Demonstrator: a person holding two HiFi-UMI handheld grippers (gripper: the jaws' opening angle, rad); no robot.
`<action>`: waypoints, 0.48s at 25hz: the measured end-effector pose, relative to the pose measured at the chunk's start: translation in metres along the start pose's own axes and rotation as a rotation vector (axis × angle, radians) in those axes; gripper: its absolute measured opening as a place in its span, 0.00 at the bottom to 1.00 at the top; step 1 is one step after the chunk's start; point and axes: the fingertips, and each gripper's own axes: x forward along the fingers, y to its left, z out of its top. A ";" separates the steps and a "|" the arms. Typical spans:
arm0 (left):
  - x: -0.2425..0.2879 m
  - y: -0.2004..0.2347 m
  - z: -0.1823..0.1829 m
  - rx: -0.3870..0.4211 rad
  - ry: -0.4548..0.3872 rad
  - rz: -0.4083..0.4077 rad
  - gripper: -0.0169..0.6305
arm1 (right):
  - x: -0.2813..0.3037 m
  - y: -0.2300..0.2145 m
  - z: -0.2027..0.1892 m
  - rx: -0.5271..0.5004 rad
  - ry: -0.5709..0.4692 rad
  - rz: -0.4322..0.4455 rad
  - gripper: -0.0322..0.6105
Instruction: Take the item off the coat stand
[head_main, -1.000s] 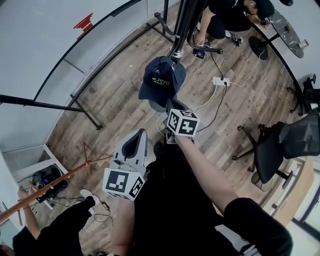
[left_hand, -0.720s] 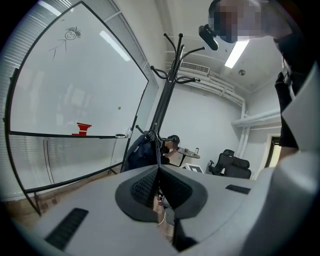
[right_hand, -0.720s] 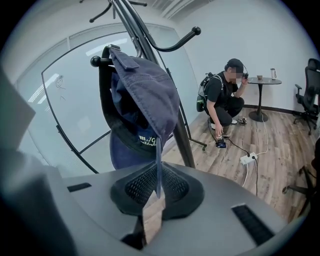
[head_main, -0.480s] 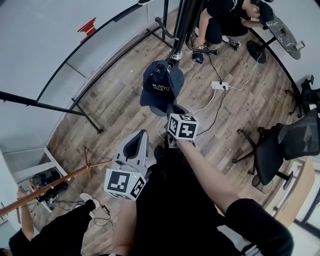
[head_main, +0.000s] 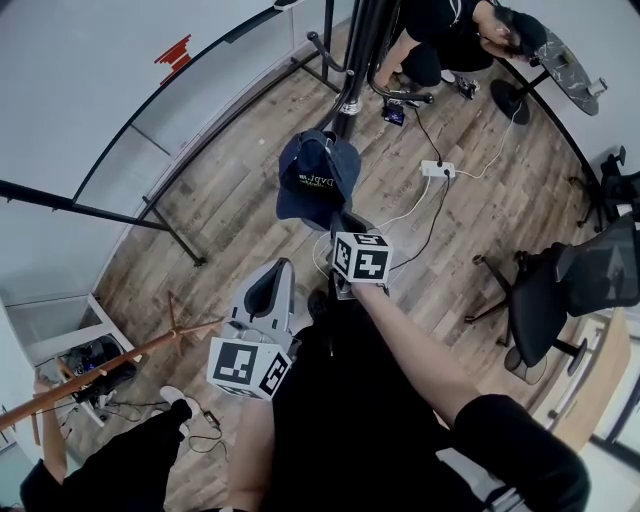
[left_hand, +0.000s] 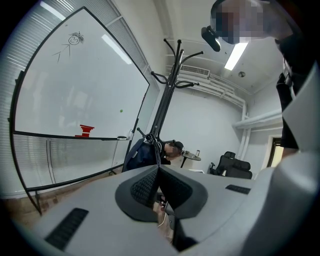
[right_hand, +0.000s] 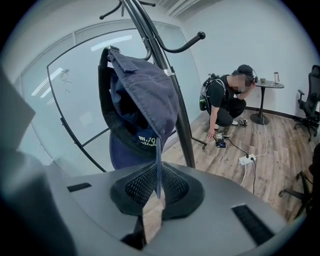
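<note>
Navy cap (right_hand: 142, 95), one, brim pinched in right gripper (right_hand: 156, 192); left gripper (left_hand: 159, 187) closed, empty; one coat stand (right_hand: 176, 105).

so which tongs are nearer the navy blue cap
Right. The right tongs are shut on the brim of the navy blue fabric cap; the left tongs hang back from it, shut and empty.

Wood-plank floor (head_main: 240, 190) spreads under the right tool (head_main: 338, 222). To its left runs a black-framed glass wall (head_main: 110, 110). Ahead and to its right, a white power strip (head_main: 438, 167) lies near a small round tabletop (head_main: 562, 60). A black office chair (head_main: 570, 285) stands to its right.
</note>
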 end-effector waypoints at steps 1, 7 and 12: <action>-0.001 -0.001 -0.001 -0.001 -0.001 0.000 0.05 | 0.000 0.000 -0.002 -0.008 0.003 0.002 0.12; -0.002 -0.007 -0.005 -0.002 0.001 -0.010 0.05 | -0.007 0.005 -0.013 -0.041 0.023 0.014 0.12; -0.002 -0.010 -0.003 0.015 -0.003 -0.028 0.05 | -0.021 0.005 -0.022 -0.039 0.025 0.018 0.12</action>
